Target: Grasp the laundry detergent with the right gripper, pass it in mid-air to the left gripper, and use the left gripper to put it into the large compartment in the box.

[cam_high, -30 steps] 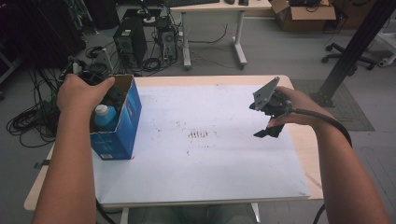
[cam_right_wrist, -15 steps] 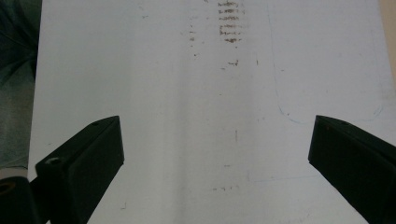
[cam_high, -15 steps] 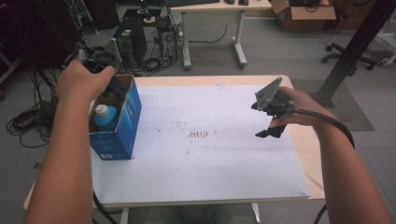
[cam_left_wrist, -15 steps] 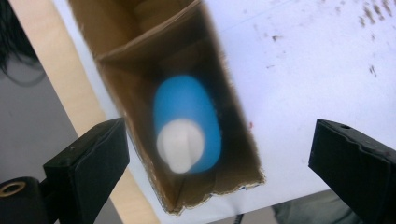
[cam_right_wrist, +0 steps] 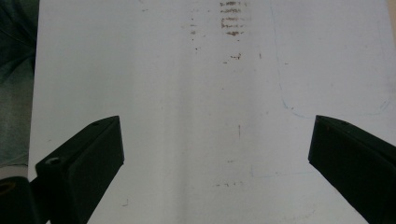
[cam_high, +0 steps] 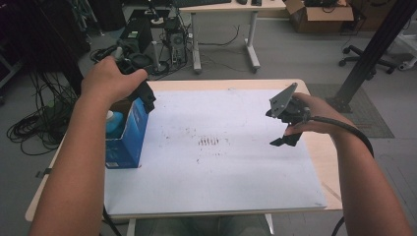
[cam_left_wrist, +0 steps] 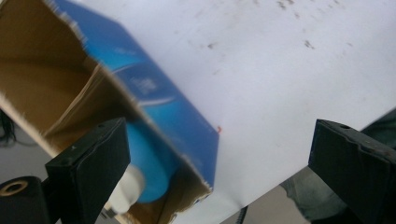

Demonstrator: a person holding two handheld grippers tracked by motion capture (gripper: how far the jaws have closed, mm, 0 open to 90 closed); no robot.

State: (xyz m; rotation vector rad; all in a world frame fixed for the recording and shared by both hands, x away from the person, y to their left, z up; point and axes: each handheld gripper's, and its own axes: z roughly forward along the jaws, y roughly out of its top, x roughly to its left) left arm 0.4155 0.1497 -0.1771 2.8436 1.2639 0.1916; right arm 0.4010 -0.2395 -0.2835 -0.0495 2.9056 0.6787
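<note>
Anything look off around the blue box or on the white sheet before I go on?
Yes. The blue box has a ragged, torn top edge, a blue bottle standing inside. The white sheet carries brownish smudges mid-table. Nothing is spilled.

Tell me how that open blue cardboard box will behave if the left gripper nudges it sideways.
The blue box stands tall and narrow, so a high push would probably tip it. Its torn flaps look thin and would likely buckle. The bottle inside may add some steadying weight.

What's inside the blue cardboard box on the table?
The blue box stands open at the top, and a light blue bottle with a white cap sits inside. The box walls hide the rest of the bottle and whatever else lies deeper in.
</note>
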